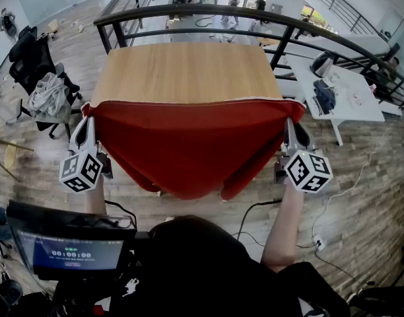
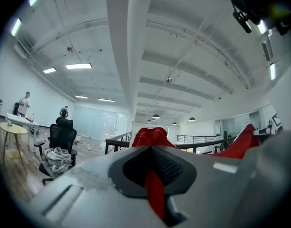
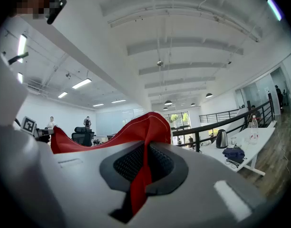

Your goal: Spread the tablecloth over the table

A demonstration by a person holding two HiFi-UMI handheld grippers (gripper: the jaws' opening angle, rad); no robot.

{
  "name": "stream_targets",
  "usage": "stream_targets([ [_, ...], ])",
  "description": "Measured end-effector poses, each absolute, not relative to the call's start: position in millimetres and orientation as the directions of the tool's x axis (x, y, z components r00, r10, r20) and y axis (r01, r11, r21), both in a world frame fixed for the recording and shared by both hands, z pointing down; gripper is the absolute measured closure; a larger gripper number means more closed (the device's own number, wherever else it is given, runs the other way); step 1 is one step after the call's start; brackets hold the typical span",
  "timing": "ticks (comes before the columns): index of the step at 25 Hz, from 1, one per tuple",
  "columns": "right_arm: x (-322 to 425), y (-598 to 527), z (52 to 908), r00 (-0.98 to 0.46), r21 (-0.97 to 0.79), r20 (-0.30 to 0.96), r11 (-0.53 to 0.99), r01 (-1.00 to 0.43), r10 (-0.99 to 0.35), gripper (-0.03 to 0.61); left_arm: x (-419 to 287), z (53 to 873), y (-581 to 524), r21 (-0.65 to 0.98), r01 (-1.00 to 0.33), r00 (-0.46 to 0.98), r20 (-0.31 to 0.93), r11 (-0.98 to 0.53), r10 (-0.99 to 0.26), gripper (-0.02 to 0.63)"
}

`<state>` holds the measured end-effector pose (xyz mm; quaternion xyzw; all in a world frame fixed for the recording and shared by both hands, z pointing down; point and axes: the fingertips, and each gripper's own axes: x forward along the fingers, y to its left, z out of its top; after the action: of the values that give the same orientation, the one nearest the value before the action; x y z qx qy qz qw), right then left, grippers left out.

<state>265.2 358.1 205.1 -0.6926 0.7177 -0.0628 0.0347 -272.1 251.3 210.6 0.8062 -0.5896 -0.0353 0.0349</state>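
Both my grippers are clamped on the red tablecloth (image 1: 189, 144), one on each top corner. Left gripper (image 1: 86, 113): jaws nearly together, with a red fold pinched between the pads. Right gripper (image 1: 291, 116): same, with cloth squeezed between the pads and bunched just past the tips. Both point level, out toward the table (image 1: 189, 71).

The cloth's top hem is stretched between the two grippers along the near edge of the wooden top. I can't tell if it rests on the wood. The rest of the cloth sags down in front of the table, toward me. The top beyond the hem is bare wood. A black railing (image 1: 255, 15) curves behind the table and a white desk (image 1: 347, 91) stands at the right.
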Motion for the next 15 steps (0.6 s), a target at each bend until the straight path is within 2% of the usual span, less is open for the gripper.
stream_targets([
  [15,283,341,213,-0.099,-0.117,0.058,0.092,-0.989,-0.993,0.561,-250,214,244,0.056,-0.965,0.259,0.008,-0.258,-0.966,0.600],
])
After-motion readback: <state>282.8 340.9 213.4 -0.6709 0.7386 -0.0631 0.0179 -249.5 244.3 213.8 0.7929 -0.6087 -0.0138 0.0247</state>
